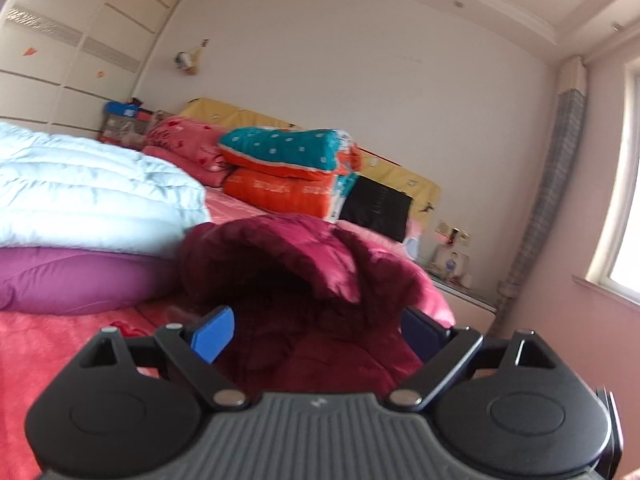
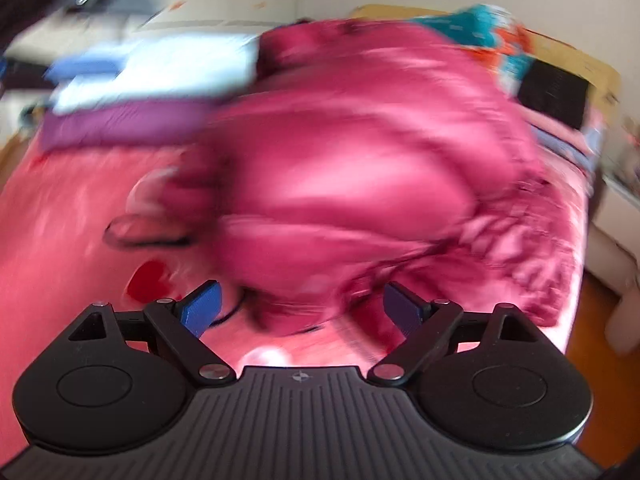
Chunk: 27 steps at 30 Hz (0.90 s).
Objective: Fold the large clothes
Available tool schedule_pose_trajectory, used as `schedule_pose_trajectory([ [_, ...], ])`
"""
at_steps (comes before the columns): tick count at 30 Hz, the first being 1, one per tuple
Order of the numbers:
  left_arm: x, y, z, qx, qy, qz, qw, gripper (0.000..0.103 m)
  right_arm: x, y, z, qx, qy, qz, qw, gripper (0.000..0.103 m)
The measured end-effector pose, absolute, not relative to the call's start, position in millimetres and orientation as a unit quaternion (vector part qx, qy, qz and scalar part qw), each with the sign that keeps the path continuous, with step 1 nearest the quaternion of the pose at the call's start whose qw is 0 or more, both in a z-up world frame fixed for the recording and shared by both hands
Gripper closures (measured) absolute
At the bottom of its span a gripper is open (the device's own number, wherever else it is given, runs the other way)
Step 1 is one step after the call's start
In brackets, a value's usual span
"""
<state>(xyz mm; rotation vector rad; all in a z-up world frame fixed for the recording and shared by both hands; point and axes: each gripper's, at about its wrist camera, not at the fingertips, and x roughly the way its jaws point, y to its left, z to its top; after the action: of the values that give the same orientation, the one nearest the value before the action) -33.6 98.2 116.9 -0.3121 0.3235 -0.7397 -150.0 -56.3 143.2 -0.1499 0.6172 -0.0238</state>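
Observation:
A dark red puffer jacket (image 1: 304, 280) lies bunched on the pink bed (image 1: 60, 344); its hood opening faces the left wrist camera. My left gripper (image 1: 316, 336) is open, with the jacket fabric between its blue pads (image 1: 214, 338). In the blurred right wrist view the same jacket (image 2: 360, 160) lies spread on the bed (image 2: 60, 240). My right gripper (image 2: 304, 310) is open, just above the jacket's near hem.
A light blue quilted garment (image 1: 88, 192) rests on a purple one (image 1: 72, 280) at the left. Folded orange and teal quilts (image 1: 288, 172), a pink pillow (image 1: 188, 144) and a black bag (image 1: 376, 212) lie by the headboard. A nightstand (image 1: 460, 292) stands at the right.

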Motion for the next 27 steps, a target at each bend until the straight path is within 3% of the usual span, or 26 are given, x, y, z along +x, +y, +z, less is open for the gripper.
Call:
schedule_pose_trajectory([
  [5,-29,109,112,-0.161,0.165,-0.335,0.914,0.011,-132,-45,140,-0.135,0.264,-0.123,0.947,0.0],
  [9,-31,108,110,-0.142,0.165,-0.336,0.916,0.01,-122,-72,143,-0.093,0.251,-0.153,0.951,0.0],
  [10,-30,108,109,-0.135,0.165,-0.338,0.917,0.01,-123,-80,150,-0.072,0.246,-0.151,0.955,0.013],
  [19,-46,81,108,-0.055,0.142,-0.408,0.9,0.01,-137,-135,212,0.077,0.185,-0.133,0.971,0.055],
  [22,-51,68,105,-0.031,0.138,-0.421,0.896,0.01,-139,-142,221,0.097,0.177,-0.118,0.972,0.063],
  [27,-60,47,99,0.014,0.132,-0.422,0.897,0.01,-149,-152,226,0.124,0.192,-0.079,0.97,0.066],
])
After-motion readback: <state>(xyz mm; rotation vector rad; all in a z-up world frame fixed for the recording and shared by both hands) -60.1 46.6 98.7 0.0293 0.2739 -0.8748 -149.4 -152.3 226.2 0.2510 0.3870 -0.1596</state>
